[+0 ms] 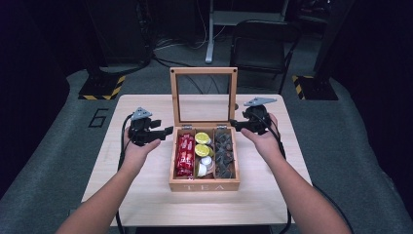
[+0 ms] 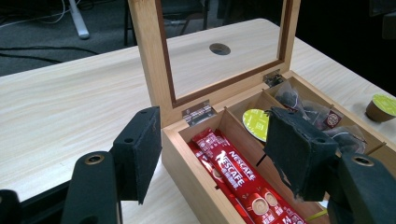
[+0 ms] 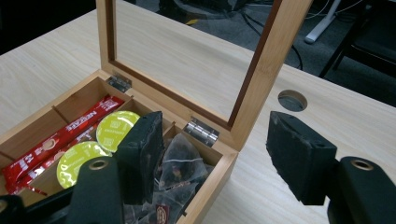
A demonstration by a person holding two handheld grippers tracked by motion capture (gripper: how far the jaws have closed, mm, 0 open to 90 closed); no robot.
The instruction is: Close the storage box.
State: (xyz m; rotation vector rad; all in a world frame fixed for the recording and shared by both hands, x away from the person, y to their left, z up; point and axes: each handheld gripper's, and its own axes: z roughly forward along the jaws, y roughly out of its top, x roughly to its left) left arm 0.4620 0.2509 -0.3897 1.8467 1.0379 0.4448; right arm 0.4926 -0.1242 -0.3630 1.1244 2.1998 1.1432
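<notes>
Tea box (image 1: 204, 184) is set in the middle of the tabletop (image 1: 146, 195), its glass lid (image 1: 203, 95) stood up (so the packets can be reached). Left hand-held gripper (image 1: 168, 130) and right hand-held gripper (image 1: 234, 124) are held open beside the far corners, nothing gripped.
</notes>
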